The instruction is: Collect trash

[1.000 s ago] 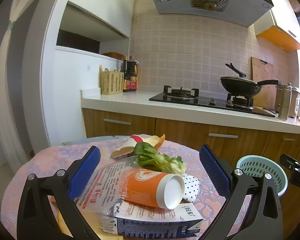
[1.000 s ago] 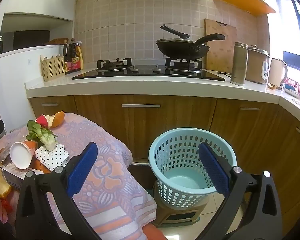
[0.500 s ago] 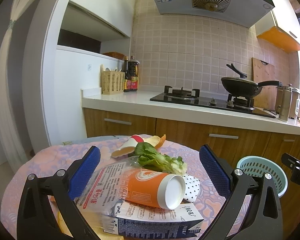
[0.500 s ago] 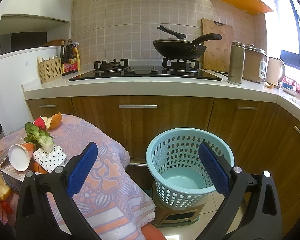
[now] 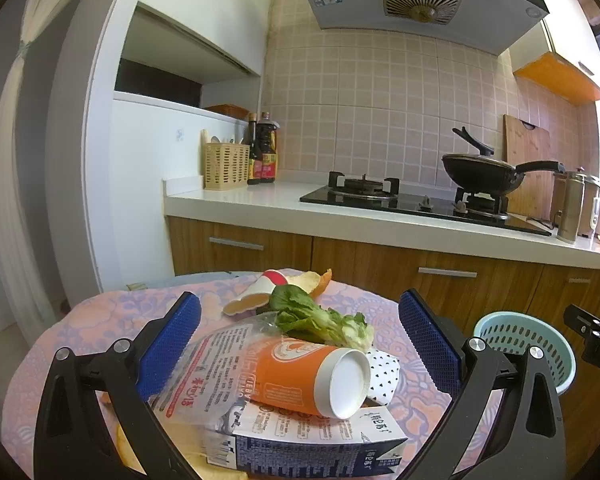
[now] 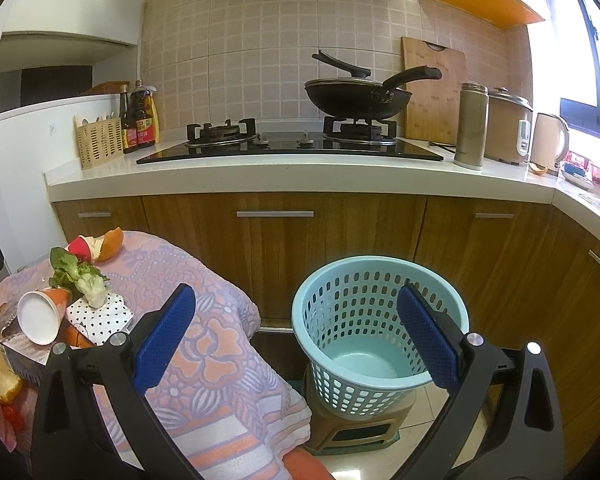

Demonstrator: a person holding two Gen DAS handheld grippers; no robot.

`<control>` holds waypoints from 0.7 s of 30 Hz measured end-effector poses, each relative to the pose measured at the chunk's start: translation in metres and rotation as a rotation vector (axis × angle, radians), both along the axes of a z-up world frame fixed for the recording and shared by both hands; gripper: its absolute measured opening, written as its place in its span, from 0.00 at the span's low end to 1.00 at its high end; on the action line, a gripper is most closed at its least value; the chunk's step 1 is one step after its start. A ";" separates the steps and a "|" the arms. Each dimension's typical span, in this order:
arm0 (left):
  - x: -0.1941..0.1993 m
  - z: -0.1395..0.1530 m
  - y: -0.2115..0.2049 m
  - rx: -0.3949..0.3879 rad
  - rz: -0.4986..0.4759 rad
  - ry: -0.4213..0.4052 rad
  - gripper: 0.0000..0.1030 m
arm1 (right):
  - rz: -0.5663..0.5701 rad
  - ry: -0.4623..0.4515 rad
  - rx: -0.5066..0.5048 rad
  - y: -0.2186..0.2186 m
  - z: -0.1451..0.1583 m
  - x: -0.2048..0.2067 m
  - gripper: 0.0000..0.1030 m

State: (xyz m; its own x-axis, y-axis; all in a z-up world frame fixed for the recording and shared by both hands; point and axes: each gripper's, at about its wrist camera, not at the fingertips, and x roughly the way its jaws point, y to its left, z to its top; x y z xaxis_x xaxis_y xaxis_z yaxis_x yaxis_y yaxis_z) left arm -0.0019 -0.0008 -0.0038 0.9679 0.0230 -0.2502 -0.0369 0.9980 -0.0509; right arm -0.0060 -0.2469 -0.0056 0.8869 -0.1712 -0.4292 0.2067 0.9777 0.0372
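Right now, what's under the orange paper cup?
The orange paper cup lies on its side on a printed plastic bag and a dark carton. A polka-dot paper sits beside it. What lies beneath the carton is covered.

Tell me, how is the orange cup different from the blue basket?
The orange paper cup lies on its side on the pile of trash on the table, while the blue basket stands upright on a small stool on the floor. The orange paper cup has solid walls; the blue basket's walls are full of holes. The orange paper cup is far smaller. Both are round, open at one end, and look empty.
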 end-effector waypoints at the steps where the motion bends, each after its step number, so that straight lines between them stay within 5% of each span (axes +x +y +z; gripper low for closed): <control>1: 0.000 0.000 0.000 0.001 0.000 0.001 0.93 | 0.000 0.000 -0.002 0.000 0.000 0.000 0.93; 21: -0.001 -0.001 -0.005 0.024 0.001 0.008 0.93 | -0.008 -0.006 -0.029 0.002 0.001 0.000 0.93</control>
State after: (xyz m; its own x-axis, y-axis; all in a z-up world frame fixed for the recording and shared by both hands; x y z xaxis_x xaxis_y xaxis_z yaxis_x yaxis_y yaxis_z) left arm -0.0026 -0.0061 -0.0043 0.9659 0.0305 -0.2571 -0.0387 0.9989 -0.0270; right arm -0.0062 -0.2451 -0.0043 0.8881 -0.1900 -0.4185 0.2140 0.9768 0.0106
